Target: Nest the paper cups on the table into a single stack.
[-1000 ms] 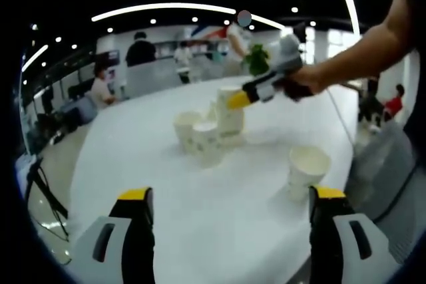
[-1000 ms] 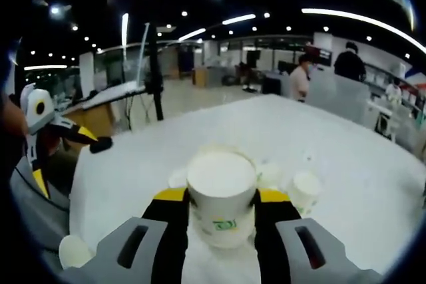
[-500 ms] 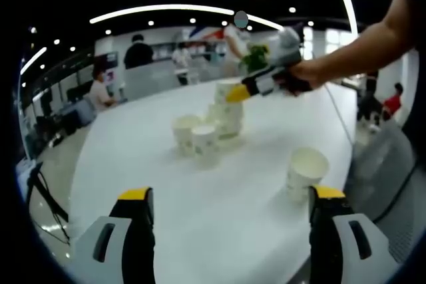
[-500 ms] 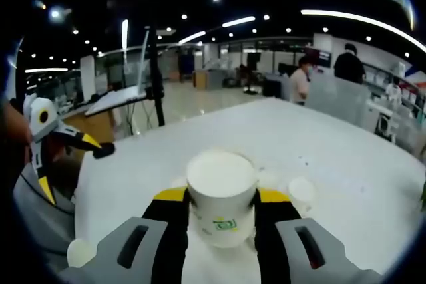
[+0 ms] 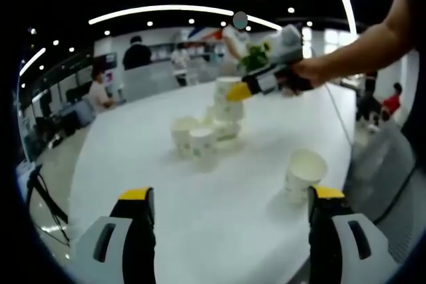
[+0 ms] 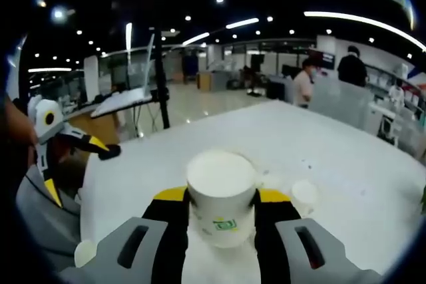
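In the left gripper view, my right gripper (image 5: 234, 94) comes in from the right, shut on a white paper cup (image 5: 226, 88) held above another cup (image 5: 227, 128). Two more cups (image 5: 193, 141) stand just left of it on the white table (image 5: 200, 224). A lone cup (image 5: 305, 174) stands near my left gripper (image 5: 231, 196), which is open with nothing between its jaws. In the right gripper view, the held cup (image 6: 221, 181) with a green logo sits between the jaws of my right gripper (image 6: 221, 197). Below it show small cups (image 6: 305, 194) and the lone cup (image 6: 85, 252). My left gripper (image 6: 106, 151) hangs at the left.
The table's edge curves close at the left (image 5: 80, 164) and right (image 5: 346, 164). A tripod (image 5: 46, 197) stands on the floor beside it, and a stand (image 6: 160, 71) beyond the far edge. Several people sit at desks (image 5: 133, 64) in the background.
My right gripper has lifted its cup higher above the group of cups. My left gripper stays open and nearly still.
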`<state>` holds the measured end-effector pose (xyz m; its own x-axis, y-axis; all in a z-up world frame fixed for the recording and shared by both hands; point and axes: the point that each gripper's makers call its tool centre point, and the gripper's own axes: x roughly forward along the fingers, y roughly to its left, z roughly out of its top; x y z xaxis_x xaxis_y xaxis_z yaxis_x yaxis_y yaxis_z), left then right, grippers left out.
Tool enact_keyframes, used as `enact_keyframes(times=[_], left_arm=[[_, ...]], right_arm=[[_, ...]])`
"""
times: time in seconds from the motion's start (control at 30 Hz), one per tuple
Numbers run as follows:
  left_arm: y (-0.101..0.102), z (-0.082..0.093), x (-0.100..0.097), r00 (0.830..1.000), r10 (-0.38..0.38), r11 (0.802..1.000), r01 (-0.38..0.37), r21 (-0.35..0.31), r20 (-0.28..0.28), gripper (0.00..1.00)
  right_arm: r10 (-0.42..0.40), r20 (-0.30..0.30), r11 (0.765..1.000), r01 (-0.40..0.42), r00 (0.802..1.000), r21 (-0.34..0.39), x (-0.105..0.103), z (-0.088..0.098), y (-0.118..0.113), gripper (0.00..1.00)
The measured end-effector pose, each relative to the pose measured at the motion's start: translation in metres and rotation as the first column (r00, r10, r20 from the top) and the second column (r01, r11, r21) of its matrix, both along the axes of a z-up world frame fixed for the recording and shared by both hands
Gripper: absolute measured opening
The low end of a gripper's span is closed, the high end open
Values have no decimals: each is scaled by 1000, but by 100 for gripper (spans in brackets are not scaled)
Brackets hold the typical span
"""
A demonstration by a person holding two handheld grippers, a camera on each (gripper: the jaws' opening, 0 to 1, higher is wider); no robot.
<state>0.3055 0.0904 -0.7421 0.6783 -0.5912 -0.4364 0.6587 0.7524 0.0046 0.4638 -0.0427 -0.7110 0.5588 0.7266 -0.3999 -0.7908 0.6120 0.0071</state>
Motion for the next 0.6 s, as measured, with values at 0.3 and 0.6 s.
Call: enact_keyframes(times=[0.3, 0.6], left_arm=[[-8, 11, 5, 1000, 11, 999, -10, -51, 9, 98], [-11, 15, 9, 1000, 16, 1000, -16, -25, 4, 96]], right_arm=[[16, -4, 1000, -16, 1000, 20, -12, 10, 0, 35], [41, -1, 999, -41, 999, 10, -24, 15, -2, 36]])
